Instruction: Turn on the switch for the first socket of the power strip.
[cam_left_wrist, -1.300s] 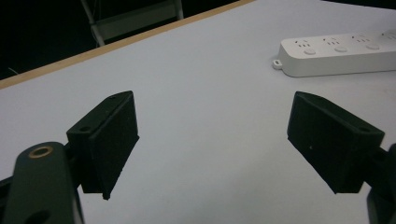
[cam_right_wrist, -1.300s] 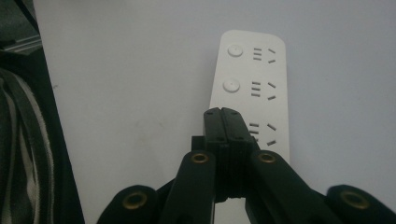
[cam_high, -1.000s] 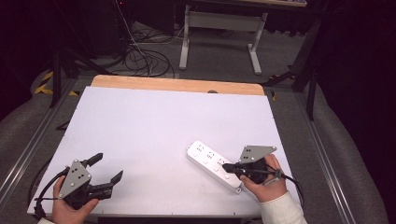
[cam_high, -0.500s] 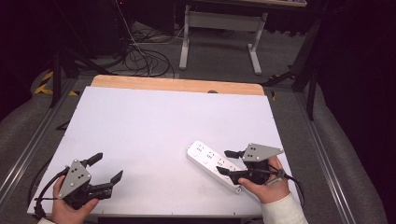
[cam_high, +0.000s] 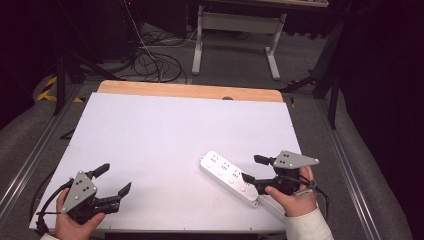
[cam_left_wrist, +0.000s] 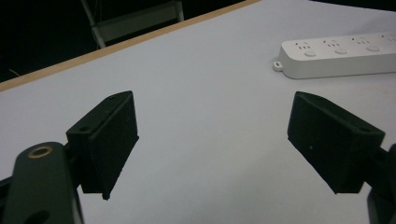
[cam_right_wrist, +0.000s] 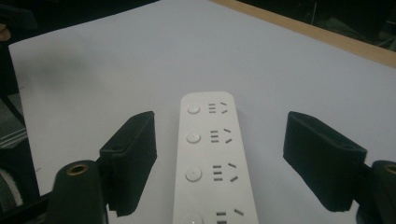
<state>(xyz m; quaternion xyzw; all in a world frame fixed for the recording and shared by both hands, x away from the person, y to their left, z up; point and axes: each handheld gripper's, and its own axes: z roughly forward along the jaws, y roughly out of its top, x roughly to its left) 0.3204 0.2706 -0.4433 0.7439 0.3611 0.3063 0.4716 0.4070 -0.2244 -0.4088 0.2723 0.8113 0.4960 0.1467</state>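
Note:
A white power strip with several sockets and round buttons lies flat on the white table, right of centre near the front. My right gripper is at the strip's near end. In the right gripper view its jaws stand wide on either side of the power strip with a clear gap to each pad. They have just been opening, with the strip between them, untouched. My left gripper rests at the front left, open on bare table. In the left gripper view its jaws are wide apart and the power strip lies far off to the upper right.
A wooden strip borders the table's far edge. Metal rails run along both sides. Beyond the table are floor cables and a white desk frame. Bare tabletop spreads between the two grippers and toward the far edge.
The right gripper's jaws were shut at the strip's near end a second ago and now stand open around it. The right hand has shifted slightly; the left hand has kept still.

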